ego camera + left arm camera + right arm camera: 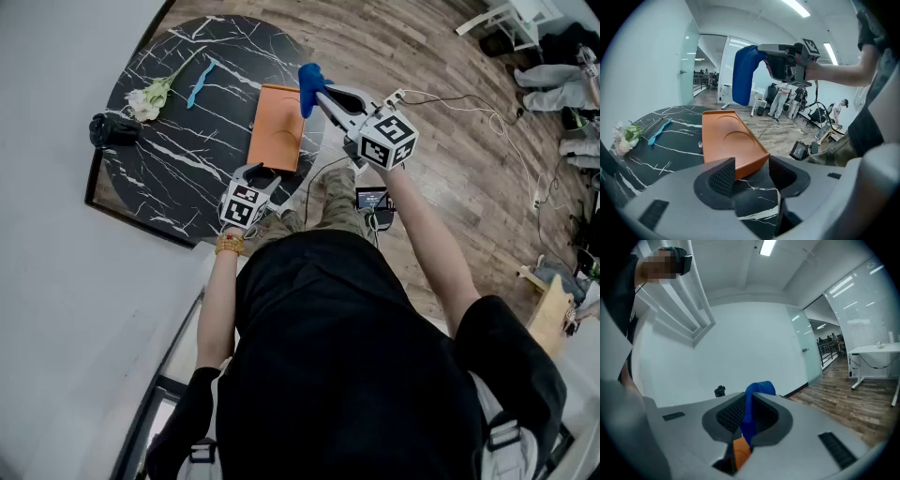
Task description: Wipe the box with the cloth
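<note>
Blue fabric cloth is clamped by the right gripper, raised above the orange rectangular box on the black marble table; the left gripper is held open at the box's near corner, presumably for steadying.

Glossy marble tbl, matt box, cloth

Head view: steeply down over table. Left gripper view: close, low, shares box. Right: faces wall.

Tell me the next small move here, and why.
Probably lower the right gripper until the blue cloth touches the orange rectangular box: the cloth hangs pinched, clear of it, and the left gripper is open at its near corner.
</note>
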